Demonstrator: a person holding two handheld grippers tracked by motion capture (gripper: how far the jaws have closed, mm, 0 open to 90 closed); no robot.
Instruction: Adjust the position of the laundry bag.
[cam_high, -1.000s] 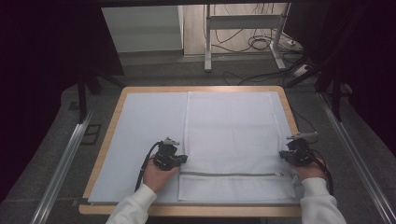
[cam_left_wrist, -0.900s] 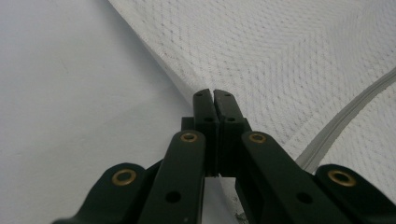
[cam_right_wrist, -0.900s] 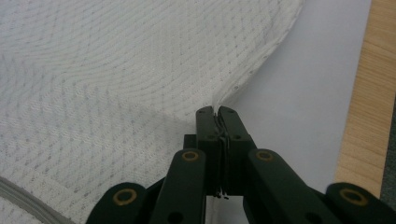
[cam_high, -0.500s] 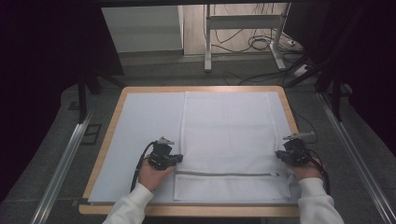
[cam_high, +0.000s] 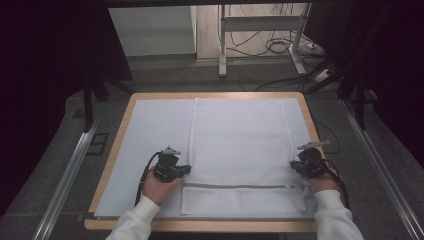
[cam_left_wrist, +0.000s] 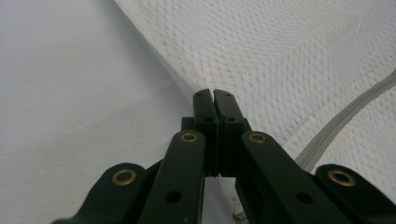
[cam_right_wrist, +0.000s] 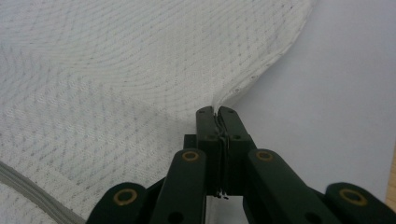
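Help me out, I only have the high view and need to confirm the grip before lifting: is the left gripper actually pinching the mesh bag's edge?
Observer: Yes. In its own view the left gripper is shut on the seam of the mesh bag.
Operator: And the right one?
Observer: The right gripper is shut too, with the bag's edge pinched between its jaws and bunched up there.
Operator: Is the zipper caught in either?
Observer: No. The zipper runs beside the left gripper, apart from its tips.

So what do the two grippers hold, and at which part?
Both hold the white mesh laundry bag: left gripper pinches its left side edge, right gripper its right side edge.
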